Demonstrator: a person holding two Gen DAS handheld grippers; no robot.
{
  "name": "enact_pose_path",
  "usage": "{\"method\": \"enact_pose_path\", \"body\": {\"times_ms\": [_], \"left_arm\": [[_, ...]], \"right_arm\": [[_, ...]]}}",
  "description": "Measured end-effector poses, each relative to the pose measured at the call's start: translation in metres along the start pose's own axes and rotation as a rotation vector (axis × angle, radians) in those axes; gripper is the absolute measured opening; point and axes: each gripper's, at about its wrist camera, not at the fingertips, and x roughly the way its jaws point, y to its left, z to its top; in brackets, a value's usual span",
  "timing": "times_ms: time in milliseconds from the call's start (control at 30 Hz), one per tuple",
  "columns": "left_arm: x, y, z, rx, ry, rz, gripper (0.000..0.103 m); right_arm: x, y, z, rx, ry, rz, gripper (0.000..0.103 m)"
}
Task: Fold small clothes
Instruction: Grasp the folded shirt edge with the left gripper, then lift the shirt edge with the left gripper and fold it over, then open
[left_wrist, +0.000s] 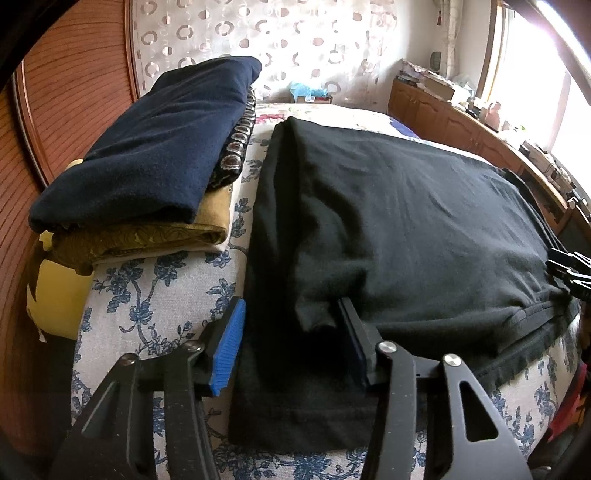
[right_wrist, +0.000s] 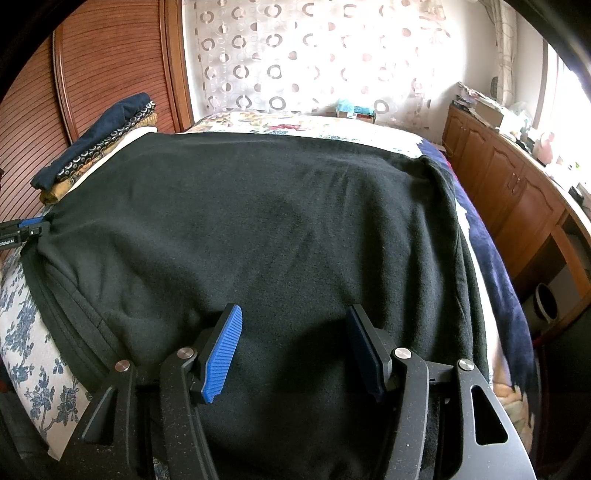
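Across a bed with a white sheet printed in blue flowers (left_wrist: 155, 295): a black, soft knit garment (left_wrist: 406, 221) spread flat, sides apparently already turned in. Beside it, toward the wooden headboard (left_wrist: 74, 92), a stack of folded clothes topped by a navy fleece piece (left_wrist: 147, 147).

Left tool (left_wrist: 291, 339): blue ribbed pads wide apart, straddling the garment's near left corner, a small bunched flap of cloth between them, nothing clamped. Right tool (right_wrist: 295, 347): likewise spread wide, poised over the near middle of the black cloth (right_wrist: 277, 221), gripping nothing.

Handling, as a judgement: light, limp, thick enough to hold a crease loosely, not slippery against the cotton sheet, no fragility. Likely to sag and bunch if lifted from one point only. Best taken at both near corners together, pinching all layers at the hem edge, then carried over toward the far edge. Risk: catching only the top layer, or dragging the sheet along.
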Motion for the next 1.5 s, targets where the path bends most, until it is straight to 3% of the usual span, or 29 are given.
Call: {"method": "enact_pose_path", "body": {"times_ms": [67, 133, 233, 433, 567, 800, 1367, 1400, 1467, 1500], "left_arm": [[-0.001, -0.002, 0.000, 0.009, -0.001, -0.024, 0.034], [-0.003, -0.005, 0.002, 0.006, 0.000, -0.060, 0.013], [-0.023, -0.023, 0.009, 0.050, -0.075, -0.056, 0.011], [-0.066, -0.065, 0.035, 0.125, -0.212, -0.117, 0.009], [-0.074, -0.086, 0.051, 0.155, -0.255, -0.166, 0.008], [-0.080, -0.131, 0.089, 0.213, -0.283, -0.276, 0.007], [-0.104, -0.240, 0.112, 0.377, -0.285, -0.484, 0.007], [-0.102, -0.242, 0.111, 0.389, -0.284, -0.492, 0.009], [-0.098, -0.247, 0.109, 0.404, -0.260, -0.489, 0.021], [-0.096, -0.248, 0.108, 0.407, -0.255, -0.487, 0.032]], "right_arm": [[0.000, 0.000, 0.000, 0.000, 0.000, 0.000, 0.061], [0.000, 0.000, 0.000, 0.000, 0.000, 0.001, 0.061], [0.000, 0.000, 0.000, 0.000, 0.000, 0.001, 0.061], [0.001, 0.000, 0.000, -0.001, 0.000, 0.002, 0.061], [0.001, 0.000, 0.000, -0.001, 0.000, 0.003, 0.061], [-0.009, -0.008, 0.000, 0.030, -0.014, 0.051, 0.061], [-0.094, -0.032, -0.020, 0.091, -0.167, -0.034, 0.061], [-0.095, -0.031, -0.021, 0.092, -0.169, -0.032, 0.062], [-0.094, -0.030, -0.023, 0.092, -0.167, -0.031, 0.061], [-0.092, -0.030, -0.024, 0.093, -0.164, -0.030, 0.061]]}}
